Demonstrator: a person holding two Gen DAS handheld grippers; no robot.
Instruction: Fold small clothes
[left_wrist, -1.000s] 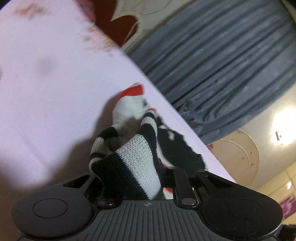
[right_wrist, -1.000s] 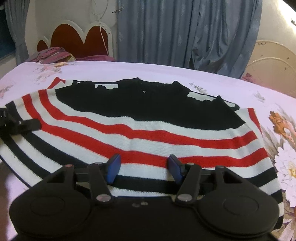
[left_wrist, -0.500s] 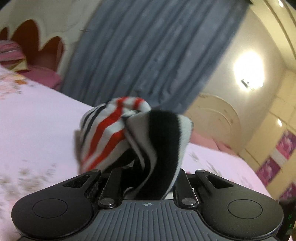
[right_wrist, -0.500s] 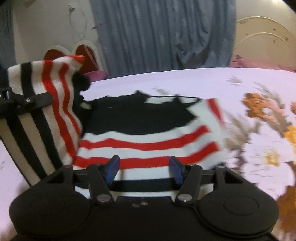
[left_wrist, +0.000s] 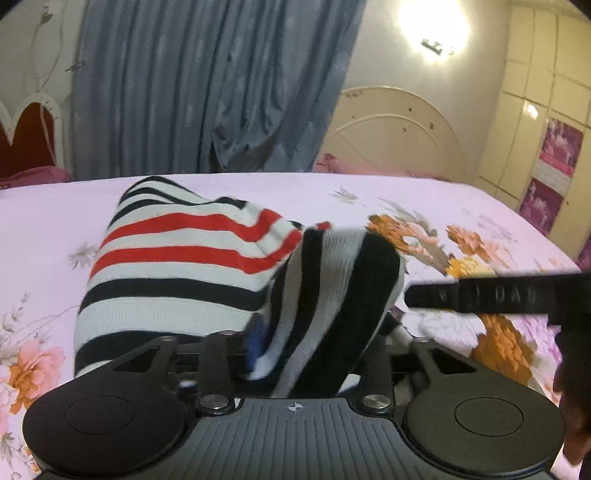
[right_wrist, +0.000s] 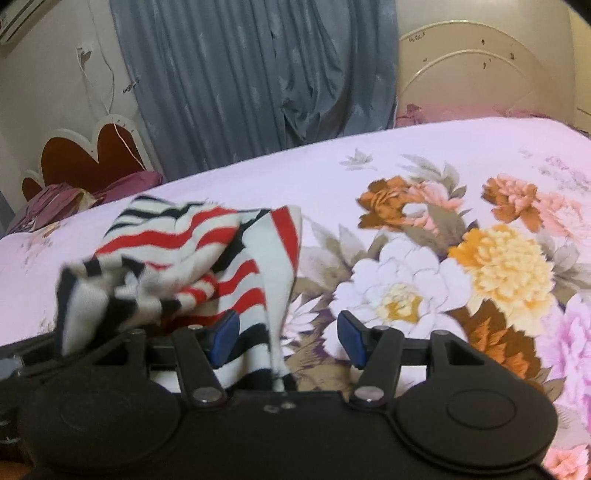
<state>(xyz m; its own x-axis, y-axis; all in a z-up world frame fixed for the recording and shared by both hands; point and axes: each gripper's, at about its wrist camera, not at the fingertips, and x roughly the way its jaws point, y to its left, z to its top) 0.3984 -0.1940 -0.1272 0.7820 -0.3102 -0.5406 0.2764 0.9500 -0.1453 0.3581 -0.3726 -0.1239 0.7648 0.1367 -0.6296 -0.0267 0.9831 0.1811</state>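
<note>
The left gripper (left_wrist: 314, 343), fingers just parting, carries the sweater (left_wrist: 184, 266) across to fold it; right gripper (right_wrist: 288, 338) is released.

From my left camera the striped sweater (left_wrist: 207, 266) drapes over the left gripper (left_wrist: 317, 343), hiding its right finger. The sweater's near fold is blurred. Right of the sweater, the other tool's black bar (left_wrist: 480, 295) is smeared and runs off the edge, its lettering unreadable.
</note>
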